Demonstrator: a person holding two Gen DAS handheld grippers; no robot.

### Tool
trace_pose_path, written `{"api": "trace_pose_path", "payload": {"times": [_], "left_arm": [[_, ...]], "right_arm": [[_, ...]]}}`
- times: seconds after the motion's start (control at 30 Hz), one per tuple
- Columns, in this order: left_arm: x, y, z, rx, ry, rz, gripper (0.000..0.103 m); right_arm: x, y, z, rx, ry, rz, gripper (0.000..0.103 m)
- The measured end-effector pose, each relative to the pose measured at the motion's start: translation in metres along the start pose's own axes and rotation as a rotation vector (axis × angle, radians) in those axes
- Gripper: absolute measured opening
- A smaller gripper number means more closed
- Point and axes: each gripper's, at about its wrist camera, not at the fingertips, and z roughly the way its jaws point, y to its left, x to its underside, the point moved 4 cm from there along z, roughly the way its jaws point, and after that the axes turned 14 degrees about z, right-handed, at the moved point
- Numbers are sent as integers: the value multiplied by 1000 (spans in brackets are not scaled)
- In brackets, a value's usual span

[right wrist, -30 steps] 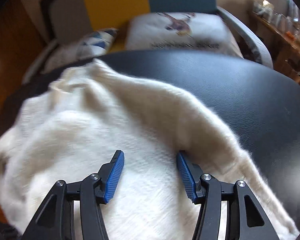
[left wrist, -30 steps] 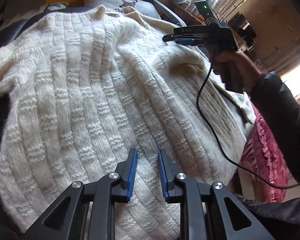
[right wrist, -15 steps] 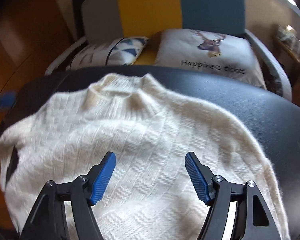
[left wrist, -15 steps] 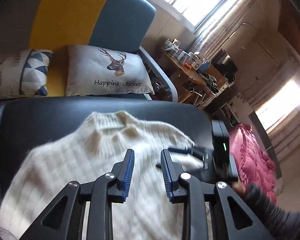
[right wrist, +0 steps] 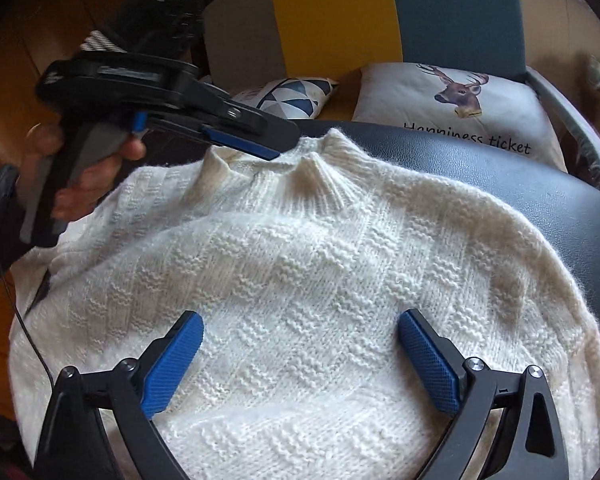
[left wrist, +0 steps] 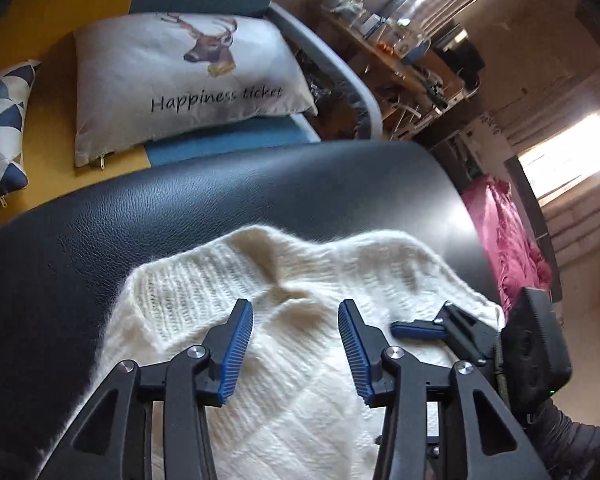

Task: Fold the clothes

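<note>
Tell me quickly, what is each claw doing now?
Left claw: open, holding nothing, above the sweater.
Right claw: open wide, holding nothing.

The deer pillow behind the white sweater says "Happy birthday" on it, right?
Not quite. The deer pillow does sit behind the white sweater, but its words are "Happiness ticket", not "Happy birthday". The left wrist view shows the writing most fully.

Black leather-look desk, grained top, rounded far edge. Cream knit sweater lies spread flat on it w/ collar toward far edge; bare top showing on far & side parts.
</note>
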Motion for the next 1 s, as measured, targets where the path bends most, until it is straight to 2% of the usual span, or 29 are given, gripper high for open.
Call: {"api": "trace_pose_path", "payload": {"times": [0.13, 0.2, 0.23, 0.43, 0.5, 0.6, 0.63, 0.67, 0.7, 0.8, 0.87, 1.0], "left_arm": [[-2, -11, 17, 56, 29, 33, 43], [-6, -15, 21, 31, 8, 42, 22], [-8, -16, 21, 11, -8, 44, 7], [-21, -22, 25, -112, -108, 55, 3], [-21, -16, 36, -171, -91, 60, 3], [-22, -14, 34, -162, -99, 20, 6], [-22, -14, 31, -167, -98, 7, 9], [-22, -14, 26, -169, -102, -8, 16], [-19, -14, 18, -163, -116, -29, 17], [-1, -4, -24, -140, -219, -125, 20], [24, 2, -54, -169, -274, -168, 21], [76, 3, -91, -229, -311, -165, 21]], "right_arm": [[0, 0, 0, -5, -7, -2, 102], [0, -1, -1, -8, -11, 2, 102], [0, -1, -1, -13, -14, 8, 102], [0, -10, -4, -61, -47, 69, 102], [0, -9, -3, -50, -47, 62, 102], [1, -7, -2, -24, -45, 44, 103], [2, -7, -1, -15, -44, 38, 103], [2, -7, -1, -7, -43, 32, 103], [0, -6, -2, -20, -38, 44, 103], [-8, -6, -8, -81, -20, 101, 103], [-13, -6, -12, -122, -8, 138, 103], [-24, -6, -20, -203, 16, 213, 103]]}}
